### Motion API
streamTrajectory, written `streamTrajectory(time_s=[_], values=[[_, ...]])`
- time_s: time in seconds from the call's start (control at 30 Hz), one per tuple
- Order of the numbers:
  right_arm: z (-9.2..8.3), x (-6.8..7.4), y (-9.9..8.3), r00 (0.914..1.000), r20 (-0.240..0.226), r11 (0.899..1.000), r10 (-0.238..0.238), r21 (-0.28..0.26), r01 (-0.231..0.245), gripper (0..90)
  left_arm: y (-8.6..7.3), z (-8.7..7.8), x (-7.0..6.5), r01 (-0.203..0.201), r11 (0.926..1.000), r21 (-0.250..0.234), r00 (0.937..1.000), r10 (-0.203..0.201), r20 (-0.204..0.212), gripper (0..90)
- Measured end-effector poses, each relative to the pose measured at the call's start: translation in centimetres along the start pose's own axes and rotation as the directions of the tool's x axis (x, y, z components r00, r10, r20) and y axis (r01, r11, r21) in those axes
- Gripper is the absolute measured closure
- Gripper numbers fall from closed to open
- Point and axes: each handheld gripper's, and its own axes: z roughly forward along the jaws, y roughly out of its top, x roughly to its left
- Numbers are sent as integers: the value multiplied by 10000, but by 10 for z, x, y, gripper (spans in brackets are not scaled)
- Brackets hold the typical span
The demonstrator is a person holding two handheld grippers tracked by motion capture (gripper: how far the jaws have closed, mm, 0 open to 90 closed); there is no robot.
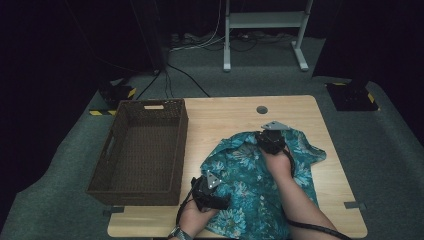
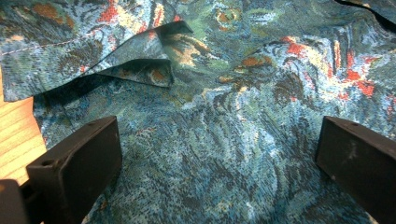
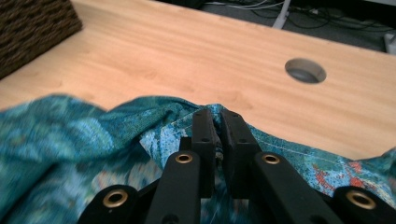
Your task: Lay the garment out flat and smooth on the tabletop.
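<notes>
Right gripper view: fingers [image 3: 218,116] pinched on shirt [image 3: 70,135] hem, fabric between them hidden; left fingers [image 2: 70,163] wide apart.

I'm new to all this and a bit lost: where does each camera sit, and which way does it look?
High view: above the table, looking down on basket, shirt, both forearms.
Left gripper view: on the left gripper, facing down; open jaws over shirt.
Right gripper view: on the right gripper, facing across the table; jaws pinch the shirt's hem.
All share the shirt.
</notes>
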Motion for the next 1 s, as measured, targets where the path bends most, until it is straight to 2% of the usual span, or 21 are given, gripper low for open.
streamTrajectory(time_s=[0.37,0.67,0.77,0.93,1.0], values=[[31,-10,28,9996,216,9994,180,-300,-173,851,0,0,0,-72,10000,-2,10000,72,50,3],[52,-17,39,9989,403,9996,248,-175,-241,851,0,0,0,-52,10000,-10,10000,52,61,4],[57,-15,42,9990,437,9999,124,-53,-122,851,0,0,0,-45,10000,-5,10000,45,67,4],[62,-10,48,9992,333,9997,208,-91,-205,852,0,0,-1,-10,10000,-44,10000,10,65,5],[64,-6,50,9995,318,10000,44,-66,-42,851,0,0,-1,-34,10000,-31,10000,34,75,5]])
